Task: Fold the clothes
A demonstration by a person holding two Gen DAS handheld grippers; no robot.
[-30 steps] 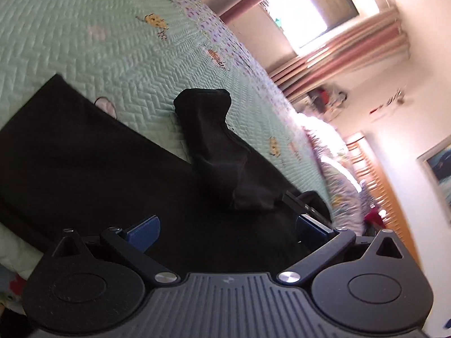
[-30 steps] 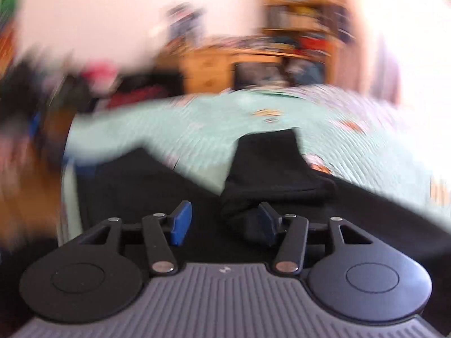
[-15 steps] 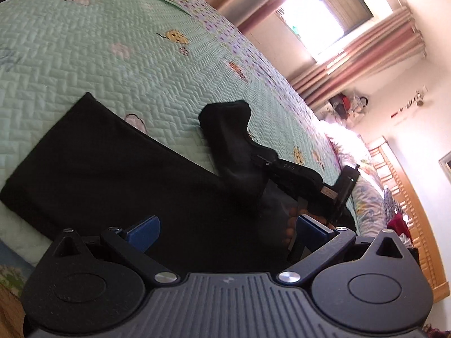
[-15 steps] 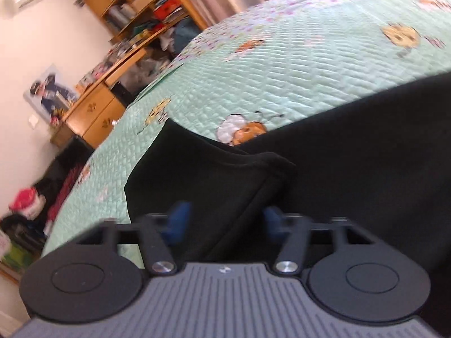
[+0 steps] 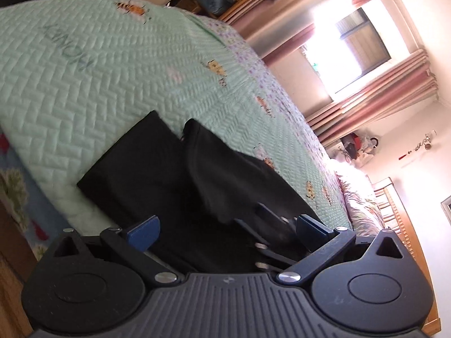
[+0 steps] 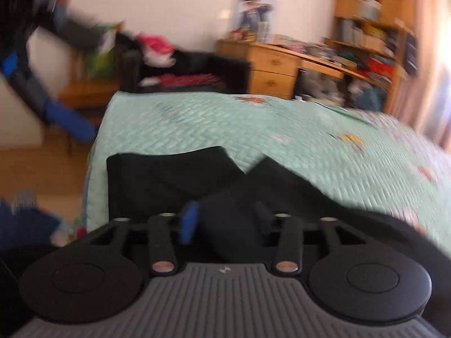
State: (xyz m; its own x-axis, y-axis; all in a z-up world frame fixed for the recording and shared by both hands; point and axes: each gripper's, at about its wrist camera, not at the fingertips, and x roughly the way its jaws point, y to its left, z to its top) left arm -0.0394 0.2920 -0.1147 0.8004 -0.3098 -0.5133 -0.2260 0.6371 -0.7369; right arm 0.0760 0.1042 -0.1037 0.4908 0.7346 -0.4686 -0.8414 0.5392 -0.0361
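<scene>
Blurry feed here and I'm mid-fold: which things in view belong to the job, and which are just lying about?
Job:
- black fabric garment spread on the mint-green quilted bedspread
- right tool, closed on a fold of the garment
- left tool, open over it

Lying about:
- wooden desk with drawers
- cluttered wooden bookshelf
- pink and red clothes pile
- pink striped curtains

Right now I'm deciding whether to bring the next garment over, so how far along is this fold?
Done: the black cloth garment lies spread on the mint quilted bedspread. In hand: the right hand-held gripper is shut on a fold of it, lifted over the body; the left hand-held gripper is open. Left: laying that fold flat and the remaining folds.
</scene>
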